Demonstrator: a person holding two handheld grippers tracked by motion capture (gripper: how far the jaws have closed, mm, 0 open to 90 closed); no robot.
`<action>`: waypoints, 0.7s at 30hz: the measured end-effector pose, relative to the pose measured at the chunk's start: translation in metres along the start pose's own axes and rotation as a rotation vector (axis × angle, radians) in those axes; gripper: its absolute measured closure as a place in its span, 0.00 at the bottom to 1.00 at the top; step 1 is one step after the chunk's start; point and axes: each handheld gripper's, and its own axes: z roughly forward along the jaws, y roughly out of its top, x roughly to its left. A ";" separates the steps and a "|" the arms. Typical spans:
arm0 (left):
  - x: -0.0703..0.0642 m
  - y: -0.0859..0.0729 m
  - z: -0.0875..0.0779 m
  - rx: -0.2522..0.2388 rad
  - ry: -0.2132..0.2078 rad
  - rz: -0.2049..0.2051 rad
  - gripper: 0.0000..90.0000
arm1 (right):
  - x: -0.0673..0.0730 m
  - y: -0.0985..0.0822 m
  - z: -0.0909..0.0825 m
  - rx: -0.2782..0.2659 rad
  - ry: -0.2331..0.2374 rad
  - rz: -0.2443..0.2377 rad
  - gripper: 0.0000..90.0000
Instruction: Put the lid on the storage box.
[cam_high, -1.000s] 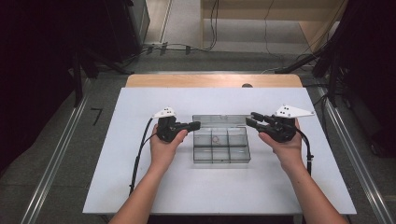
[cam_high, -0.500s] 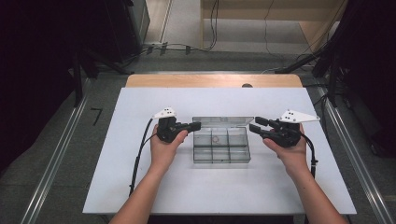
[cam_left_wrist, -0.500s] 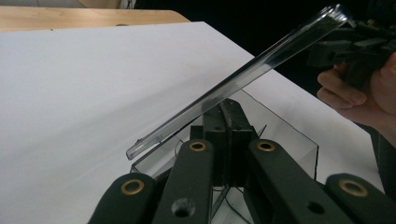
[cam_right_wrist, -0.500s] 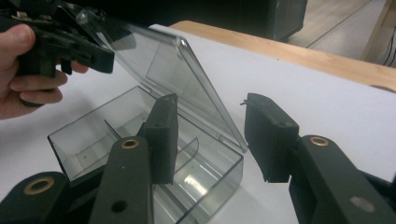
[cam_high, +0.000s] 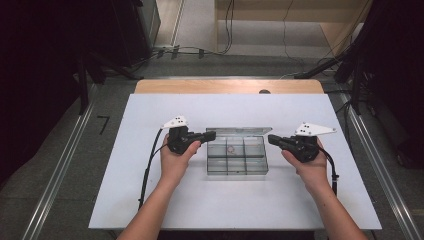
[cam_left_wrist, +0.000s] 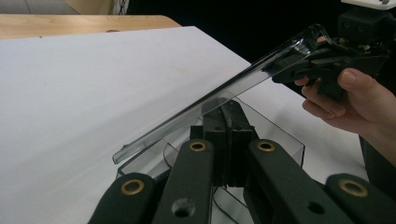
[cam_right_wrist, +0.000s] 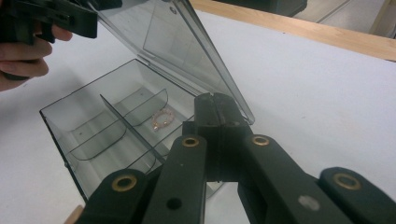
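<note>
The clear plastic box (cam_high: 237, 156) stands in the middle of the white table (cam_high: 150, 200), between the two grippers. It has six compartments, and its lid (cam_high: 239, 131) stands open, tilted up at the far side. The right gripper view shows a small pinkish ring (cam_right_wrist: 163, 118) in one compartment; in the high view it is only a faint spot. The left gripper (cam_high: 209, 135) touches the left end of the box with its jaws together. The right gripper (cam_high: 272, 139) has just been closing; its jaws are now together beside the lid's right end, nothing between them.
</note>
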 end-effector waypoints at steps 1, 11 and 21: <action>0.000 0.000 0.000 -0.001 -0.003 0.002 0.99 | 0.001 0.000 0.001 0.000 0.000 0.003 0.98; -0.004 -0.002 -0.004 -0.008 -0.014 0.010 0.99 | 0.003 0.003 0.002 -0.019 0.013 0.018 0.98; -0.008 -0.007 -0.007 -0.010 -0.014 0.016 0.99 | 0.006 0.000 -0.001 -0.032 0.021 0.015 0.98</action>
